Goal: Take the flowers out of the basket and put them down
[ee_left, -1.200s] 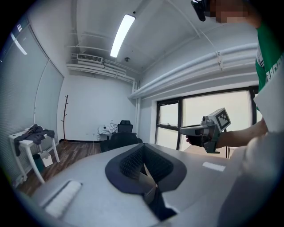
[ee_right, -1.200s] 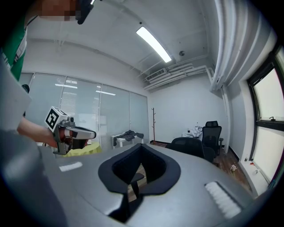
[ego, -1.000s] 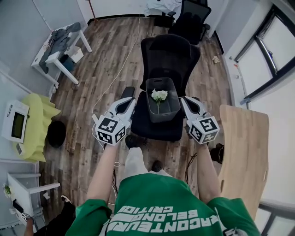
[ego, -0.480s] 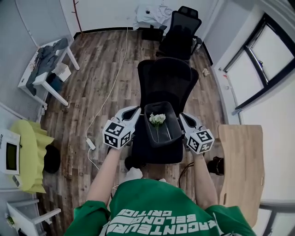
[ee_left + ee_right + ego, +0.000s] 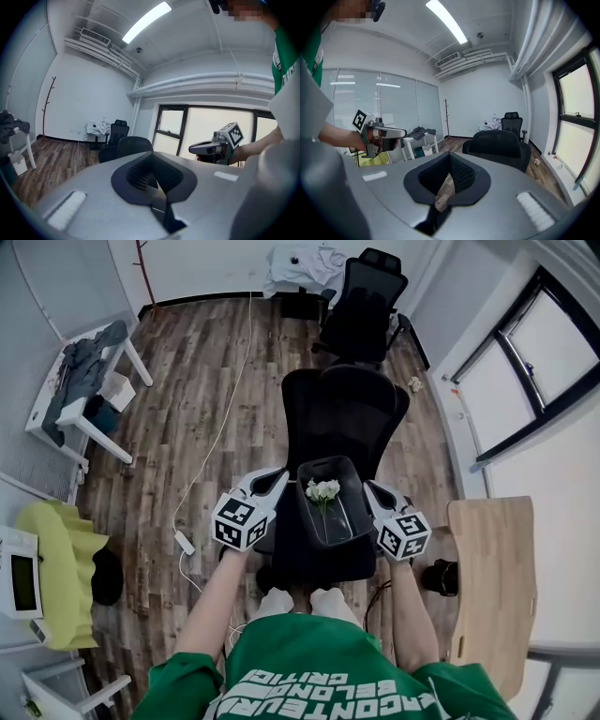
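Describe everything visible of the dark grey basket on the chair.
The dark grey rectangular basket, plastic by its look, has tapering walls and an open top. It stands upright on the black office chair's seat, long axis running away from the person. A small bunch of white flowers lies inside, green stem pointing toward the person.

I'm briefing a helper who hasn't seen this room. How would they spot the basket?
Find the nearer black chair of the two, at the room's middle. Over its seat, between the left gripper and right gripper, is a dark rectangular basket. It alone holds white flowers.
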